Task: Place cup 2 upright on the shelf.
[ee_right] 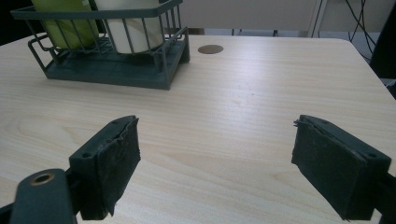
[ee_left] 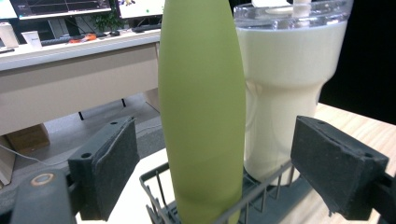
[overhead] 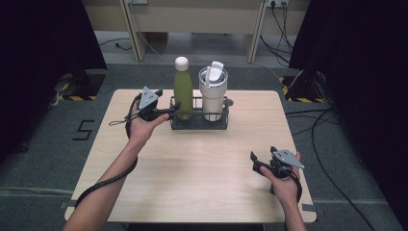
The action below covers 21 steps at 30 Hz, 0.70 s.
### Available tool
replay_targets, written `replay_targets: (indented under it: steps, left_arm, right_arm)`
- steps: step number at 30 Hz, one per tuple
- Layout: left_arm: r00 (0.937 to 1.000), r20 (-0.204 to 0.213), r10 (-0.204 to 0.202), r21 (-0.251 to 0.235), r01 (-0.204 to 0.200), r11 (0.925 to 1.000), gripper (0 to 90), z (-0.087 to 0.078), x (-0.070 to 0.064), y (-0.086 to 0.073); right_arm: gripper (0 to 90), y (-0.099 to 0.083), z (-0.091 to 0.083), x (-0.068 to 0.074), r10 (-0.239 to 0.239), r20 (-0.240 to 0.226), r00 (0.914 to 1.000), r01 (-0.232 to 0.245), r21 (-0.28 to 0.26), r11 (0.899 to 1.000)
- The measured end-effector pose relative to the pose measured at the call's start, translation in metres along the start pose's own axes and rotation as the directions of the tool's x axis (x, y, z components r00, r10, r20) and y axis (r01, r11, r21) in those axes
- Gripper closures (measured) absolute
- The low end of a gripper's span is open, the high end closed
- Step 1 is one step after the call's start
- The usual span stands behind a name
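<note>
Straddling the green bottle (ee_left: 201, 112) in the wire rack (overhead: 198, 121) near the tabletop's far edge, my left claw (overhead: 169, 111) gapes unclenched; my right claw (overhead: 256, 161) idles released

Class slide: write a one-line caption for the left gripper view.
Open left tongs flank a green bottle standing beside a cream tumbler in a wire rack.

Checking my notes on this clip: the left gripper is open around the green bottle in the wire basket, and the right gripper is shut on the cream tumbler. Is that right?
Not quite. The right gripper holds nothing: it is open above the bare table, apart from the cream tumbler, as the high view and right gripper view show. The rest stands: the left gripper is open around the green bottle in the wire basket.
</note>
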<state>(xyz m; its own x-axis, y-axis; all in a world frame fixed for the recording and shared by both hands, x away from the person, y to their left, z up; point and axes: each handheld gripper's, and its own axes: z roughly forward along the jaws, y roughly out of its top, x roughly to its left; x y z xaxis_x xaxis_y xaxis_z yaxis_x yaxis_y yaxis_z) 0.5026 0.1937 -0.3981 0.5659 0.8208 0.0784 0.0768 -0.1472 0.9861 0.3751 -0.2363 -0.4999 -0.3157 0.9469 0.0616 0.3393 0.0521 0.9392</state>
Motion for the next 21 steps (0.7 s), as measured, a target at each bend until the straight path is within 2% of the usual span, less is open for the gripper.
replay_targets:
  steps: [6,12,21]
  left_arm:
    - [1.0000,-0.003,0.001,0.012,-0.001,0.9999,14.4,-0.012,0.000,-0.007]
    - [0.9999,-0.012,-0.012,0.021,0.012,0.9997,14.4,-0.030,0.004,-0.022]
    - [0.9995,-0.021,-0.022,0.019,0.022,0.9996,14.4,-0.049,0.007,-0.032]
  right_arm:
    - [15.0,0.000,-0.001,-0.001,0.004,0.000,1.0000,-0.004,0.000,1.000]
    - [15.0,0.000,0.000,-0.001,0.004,0.005,1.0000,-0.004,0.001,1.000]
    - [14.9,0.000,-0.001,0.000,0.004,0.003,1.0000,-0.004,0.000,1.000]
